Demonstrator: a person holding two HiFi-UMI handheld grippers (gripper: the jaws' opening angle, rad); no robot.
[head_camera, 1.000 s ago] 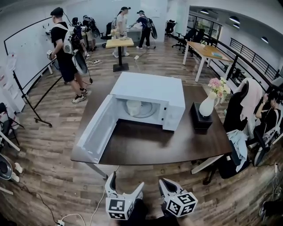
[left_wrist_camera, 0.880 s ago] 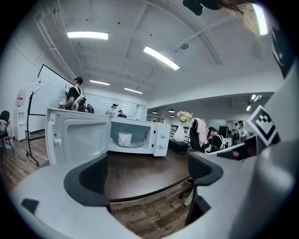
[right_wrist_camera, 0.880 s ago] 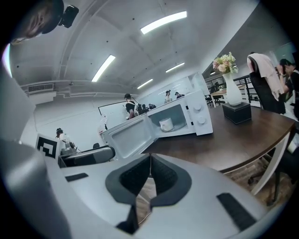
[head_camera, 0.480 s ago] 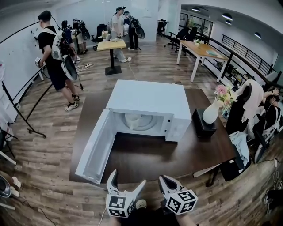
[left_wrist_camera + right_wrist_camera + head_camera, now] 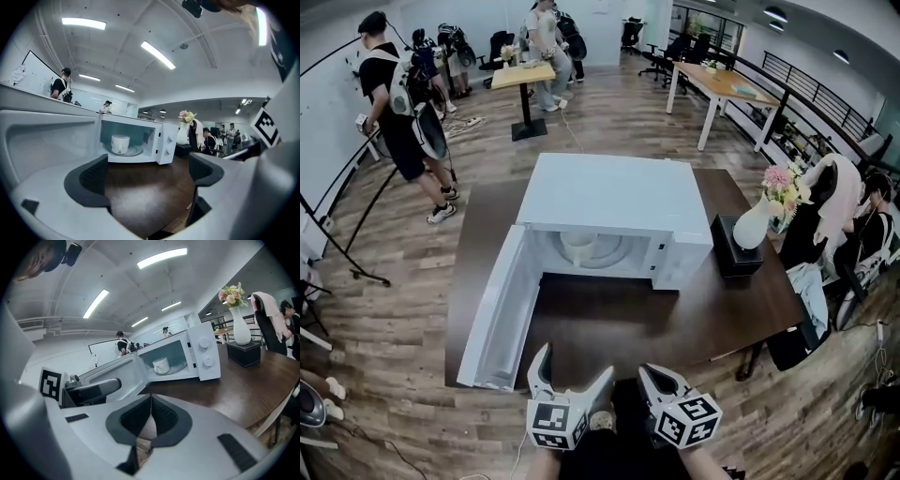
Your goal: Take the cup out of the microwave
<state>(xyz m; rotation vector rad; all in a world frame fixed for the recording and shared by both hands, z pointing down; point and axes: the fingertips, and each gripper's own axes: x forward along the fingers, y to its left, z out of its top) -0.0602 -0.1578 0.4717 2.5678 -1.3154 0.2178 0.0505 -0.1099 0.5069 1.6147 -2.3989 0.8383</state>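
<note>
A white microwave (image 5: 609, 202) stands on a dark brown table (image 5: 712, 305), its door (image 5: 497, 309) swung wide open to the left. Inside, on the glass turntable, sits a white cup (image 5: 578, 246) (image 5: 120, 144) (image 5: 161, 365). Both grippers hang at the table's near edge, well short of the microwave. My left gripper (image 5: 572, 386) (image 5: 147, 176) is open with only tabletop between its jaws. My right gripper (image 5: 654, 382) (image 5: 150, 416) is shut, its pads pressed together on nothing.
A white vase of flowers (image 5: 757, 220) and a black box (image 5: 733, 247) stand on the table to the microwave's right. A chair with a person (image 5: 862, 225) is past the table's right side. Several people (image 5: 394, 112) stand at the back left.
The view has moved closer over the table's near edge and the microwave sits larger and more central. Both grippers keep their place at the bottom of the view.
</note>
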